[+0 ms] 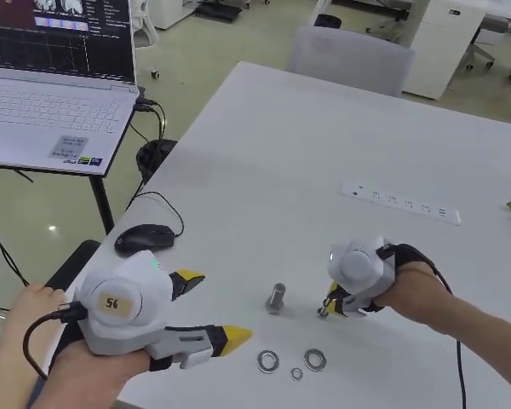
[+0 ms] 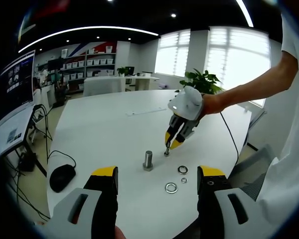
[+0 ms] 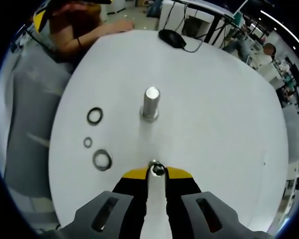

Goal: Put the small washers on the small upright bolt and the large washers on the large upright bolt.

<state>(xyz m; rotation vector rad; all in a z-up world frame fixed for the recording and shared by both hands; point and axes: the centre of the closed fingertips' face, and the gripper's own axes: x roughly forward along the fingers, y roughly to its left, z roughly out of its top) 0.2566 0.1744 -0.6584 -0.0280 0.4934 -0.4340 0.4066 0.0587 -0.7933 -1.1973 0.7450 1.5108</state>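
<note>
- The right gripper (image 3: pixel 156 174) has its jaws drawn close together. They look clamped on a small washer (image 3: pixel 156 167), a ring with a dark centre right at the tips.
- In the left gripper view those tips sit just above the small bolt (image 2: pixel 166 152). It stands upright on the table (image 2: pixel 114 124), near the large bolt (image 2: pixel 148 160).
- The left gripper (image 2: pixel 158 175) hangs near the table's edge with its jaws wide apart, holding nothing.
- A large washer (image 3: pixel 94 115), a second large washer (image 3: pixel 102 160) and a loose small washer (image 3: pixel 87 142) lie flat on the table, to one side of the bolts and apart from each other.
- Risk: if the ring is off-centre or tilted when let go, it would likely catch on the bolt's top and drop or roll away.
- Risk: the small bolt looks thin and free-standing, so a sideways nudge from the jaws could tip it over.
- Risk: the loose washers lie near the table's edge, and a clumsy scrape at one could push it off.
</note>
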